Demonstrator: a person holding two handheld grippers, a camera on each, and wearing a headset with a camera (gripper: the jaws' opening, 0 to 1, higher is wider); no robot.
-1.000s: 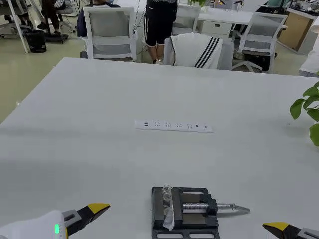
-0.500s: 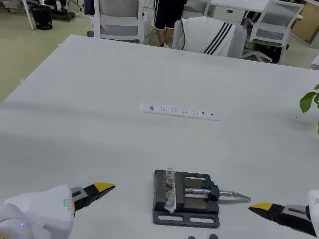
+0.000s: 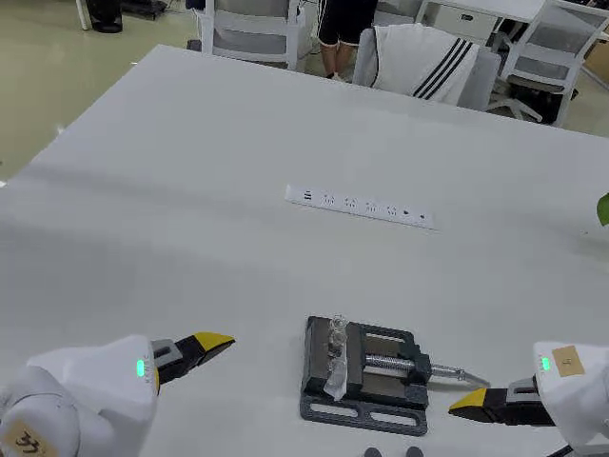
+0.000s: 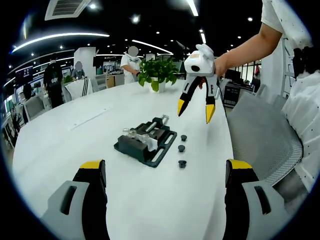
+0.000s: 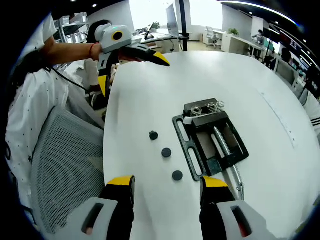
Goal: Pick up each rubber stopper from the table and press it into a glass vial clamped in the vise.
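Note:
A black vise [image 3: 363, 379] sits near the table's front edge with clear glass vials [image 3: 338, 335] clamped at its left end. In the right gripper view the vise [image 5: 212, 134] holds three vials [image 5: 207, 107], and three black rubber stoppers [image 5: 166, 152] lie in a row beside it. The left gripper view shows the same stoppers [image 4: 181, 148] just right of the vise [image 4: 146, 140]. My left gripper [image 3: 215, 342] hovers open, left of the vise. On the other side my right gripper [image 3: 466, 402] is open too, its tips close to the vise's screw handle [image 3: 455, 375]. Neither holds anything.
A white power strip [image 3: 361, 207] lies across the middle of the table [image 3: 190, 190]. Chairs [image 3: 419, 59] and a standing person [image 3: 344, 19] are beyond the far edge. A potted plant [image 4: 156, 75] stands at the table's right side. A mesh chair [image 5: 60, 165] is at the near edge.
The head camera has tipped down and both grippers show more fully. My right gripper has drawn leftward, closer to the vise's handle. The left gripper keeps about the same distance from the vise.

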